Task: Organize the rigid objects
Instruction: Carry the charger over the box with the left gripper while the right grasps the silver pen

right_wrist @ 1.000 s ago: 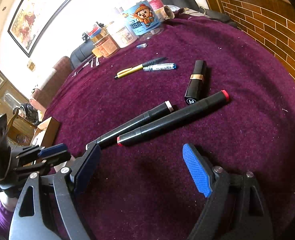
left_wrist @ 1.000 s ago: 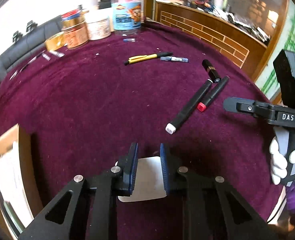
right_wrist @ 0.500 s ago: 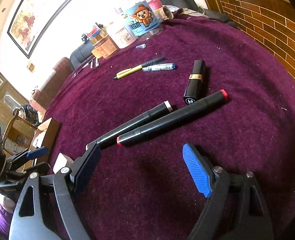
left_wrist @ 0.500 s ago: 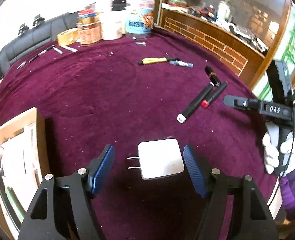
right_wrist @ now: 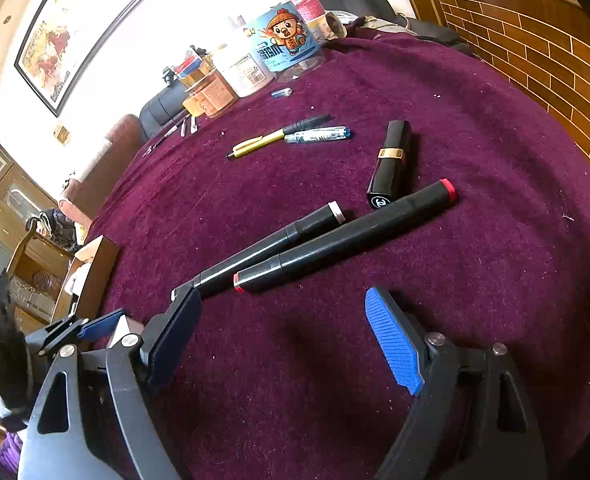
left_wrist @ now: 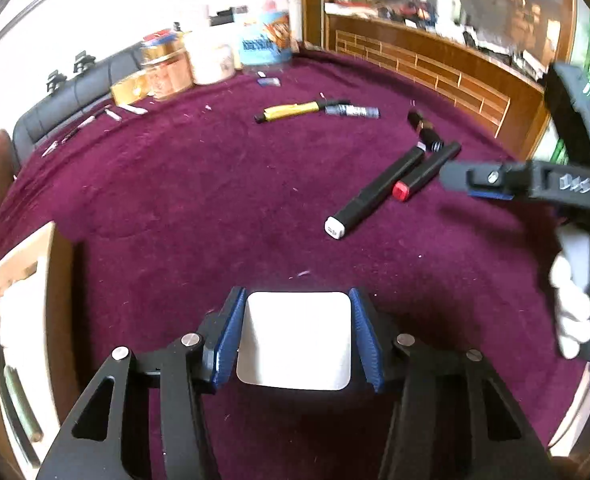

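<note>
Left wrist view: your left gripper (left_wrist: 297, 336) has just been closing its jaws, and both pads now press the sides of the white charger (left_wrist: 295, 340) on the bench (left_wrist: 175, 200). Right of it lie two markers (left_wrist: 379, 192). Your right gripper (right_wrist: 283, 340) stands wide open, gripping nothing.

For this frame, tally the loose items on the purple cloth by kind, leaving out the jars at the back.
Black markers: 2
Pens: 2, one yellow and black, one clear and blue
Black lipstick tube: 1
White charger block: 1
Small blue cap-like piece: 1
Total: 7
</note>
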`<action>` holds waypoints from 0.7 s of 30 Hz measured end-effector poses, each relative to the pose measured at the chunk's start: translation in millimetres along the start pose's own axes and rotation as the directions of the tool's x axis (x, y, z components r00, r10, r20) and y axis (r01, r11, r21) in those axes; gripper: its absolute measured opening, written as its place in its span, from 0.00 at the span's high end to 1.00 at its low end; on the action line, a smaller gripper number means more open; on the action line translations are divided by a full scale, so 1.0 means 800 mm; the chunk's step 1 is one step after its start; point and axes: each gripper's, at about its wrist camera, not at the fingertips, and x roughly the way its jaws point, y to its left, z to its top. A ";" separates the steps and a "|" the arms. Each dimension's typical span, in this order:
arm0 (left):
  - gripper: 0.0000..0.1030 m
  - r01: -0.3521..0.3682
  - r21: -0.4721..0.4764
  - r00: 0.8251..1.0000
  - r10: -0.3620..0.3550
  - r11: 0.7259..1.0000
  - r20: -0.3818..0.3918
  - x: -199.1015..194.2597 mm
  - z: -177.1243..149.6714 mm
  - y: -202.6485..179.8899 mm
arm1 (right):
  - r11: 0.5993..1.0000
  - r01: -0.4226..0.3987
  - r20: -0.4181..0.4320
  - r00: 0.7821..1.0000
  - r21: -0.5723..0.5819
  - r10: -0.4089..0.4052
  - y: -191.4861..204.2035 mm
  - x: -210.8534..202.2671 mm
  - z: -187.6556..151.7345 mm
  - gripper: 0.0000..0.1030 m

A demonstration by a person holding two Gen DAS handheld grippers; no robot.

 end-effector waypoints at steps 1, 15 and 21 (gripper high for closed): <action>0.56 -0.007 -0.008 1.000 0.007 1.000 0.023 -0.015 -0.004 0.003 | 1.000 0.003 0.000 1.000 -0.001 -0.003 0.000 0.000 0.000 0.18; 0.56 0.148 -0.215 0.966 -0.094 0.965 0.240 -0.168 -0.078 0.100 | 0.984 0.148 0.063 0.988 -0.097 -0.142 0.042 -0.025 0.033 0.18; 0.55 0.130 -0.342 0.964 -0.038 0.930 0.263 -0.183 -0.105 0.167 | 0.896 0.334 0.028 0.939 -0.291 -0.342 0.056 0.057 0.107 0.19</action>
